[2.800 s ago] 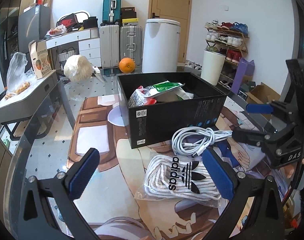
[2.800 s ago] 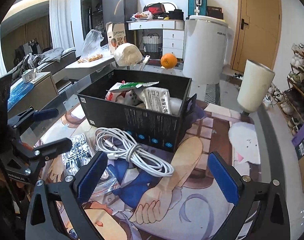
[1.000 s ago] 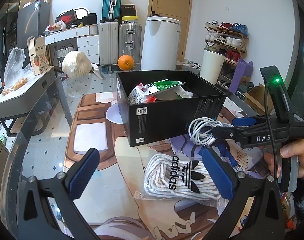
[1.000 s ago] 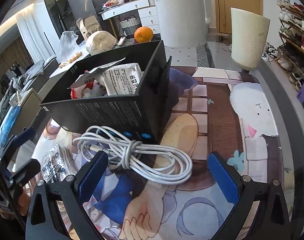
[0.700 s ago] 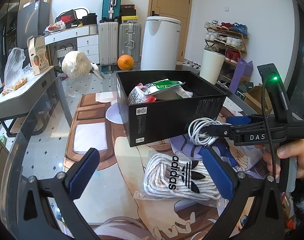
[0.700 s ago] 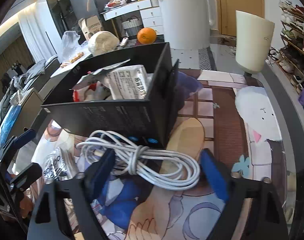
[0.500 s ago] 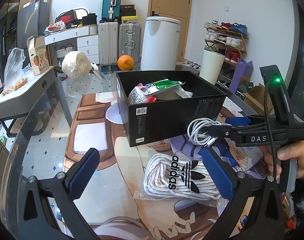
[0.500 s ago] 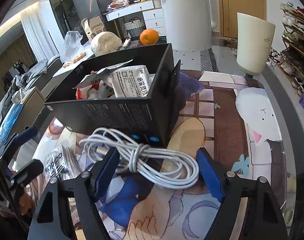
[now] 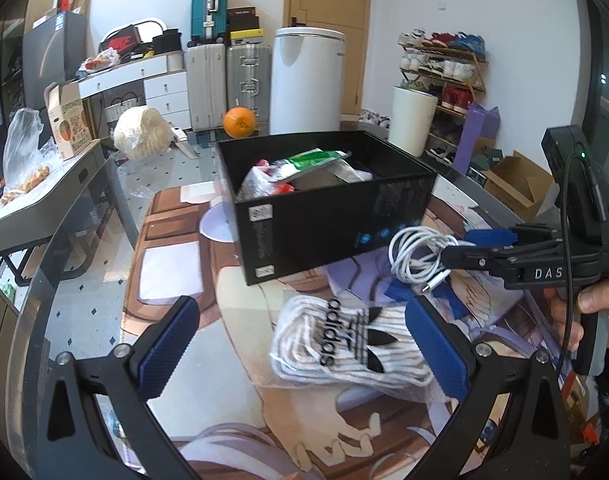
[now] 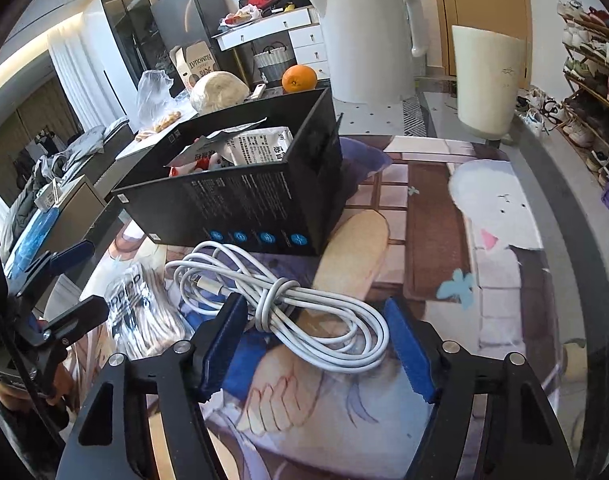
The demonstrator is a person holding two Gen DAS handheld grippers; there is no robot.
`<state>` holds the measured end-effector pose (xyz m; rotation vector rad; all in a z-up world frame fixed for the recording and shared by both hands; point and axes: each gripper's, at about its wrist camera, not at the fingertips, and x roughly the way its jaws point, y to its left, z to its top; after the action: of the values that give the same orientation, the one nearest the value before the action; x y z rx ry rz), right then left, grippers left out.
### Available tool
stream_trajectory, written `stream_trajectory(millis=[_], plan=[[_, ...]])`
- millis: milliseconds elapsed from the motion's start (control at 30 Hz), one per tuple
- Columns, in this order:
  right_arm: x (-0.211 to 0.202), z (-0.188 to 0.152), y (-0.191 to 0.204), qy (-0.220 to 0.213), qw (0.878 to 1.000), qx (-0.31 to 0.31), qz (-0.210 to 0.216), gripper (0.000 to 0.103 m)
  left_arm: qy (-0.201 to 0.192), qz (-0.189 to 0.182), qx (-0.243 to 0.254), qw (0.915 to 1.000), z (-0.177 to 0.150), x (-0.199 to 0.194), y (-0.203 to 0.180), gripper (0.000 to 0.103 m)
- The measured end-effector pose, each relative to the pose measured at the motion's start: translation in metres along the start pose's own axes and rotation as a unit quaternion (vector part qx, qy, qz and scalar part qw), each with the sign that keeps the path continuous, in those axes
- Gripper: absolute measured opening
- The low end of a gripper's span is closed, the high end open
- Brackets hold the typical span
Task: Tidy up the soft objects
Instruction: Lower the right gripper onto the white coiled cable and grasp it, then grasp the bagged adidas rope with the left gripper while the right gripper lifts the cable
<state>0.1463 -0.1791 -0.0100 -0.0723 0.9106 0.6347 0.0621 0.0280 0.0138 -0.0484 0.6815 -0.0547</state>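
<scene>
A coiled white cable [image 10: 288, 304] lies on the printed mat in front of a black box [image 10: 240, 204] that holds several packets. My right gripper [image 10: 316, 340] is part-closed around the cable's near loops, pads on either side, not clamped. It also shows in the left wrist view [image 9: 460, 246] at the cable [image 9: 414, 254]. A bagged pair of white adidas socks [image 9: 344, 348] lies left of the cable. My left gripper [image 9: 300, 344] is open and empty, hovering just before the socks, right pad beside them.
An orange [image 9: 239, 122] and a wrapped pale bundle [image 9: 138, 132] sit behind the box [image 9: 324, 208]. A white bin [image 10: 488, 80] and a white appliance [image 10: 368, 32] stand beyond the table edge. The glass table edge curves along the right.
My right gripper has moved forward onto the cable and its jaws have narrowed around the coil. The left gripper has stayed nearly still over the socks.
</scene>
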Motion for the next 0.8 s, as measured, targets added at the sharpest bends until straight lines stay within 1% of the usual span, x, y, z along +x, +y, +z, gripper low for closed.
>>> stream_trajectory(millis=[167,367,600,800], plan=[[-0.006,-0.007,-0.007,0.001,1.000,0.007,-0.005,0.072,0.022,-0.024,0.019,0.9993,-0.002,0.003,-0.013,0.103],[-0.010,-0.012,-0.013,0.002,1.000,0.011,-0.008,0.072,0.056,-0.038,0.046,0.9966,-0.006,0.013,-0.028,0.103],[-0.009,-0.012,-0.013,0.002,1.000,0.011,-0.007,0.072,0.084,-0.023,0.069,0.9938,-0.005,0.024,-0.037,0.103],[-0.010,-0.013,-0.013,0.003,1.000,0.010,-0.006,0.072,0.109,-0.018,0.076,0.9910,-0.005,0.034,-0.041,0.103]])
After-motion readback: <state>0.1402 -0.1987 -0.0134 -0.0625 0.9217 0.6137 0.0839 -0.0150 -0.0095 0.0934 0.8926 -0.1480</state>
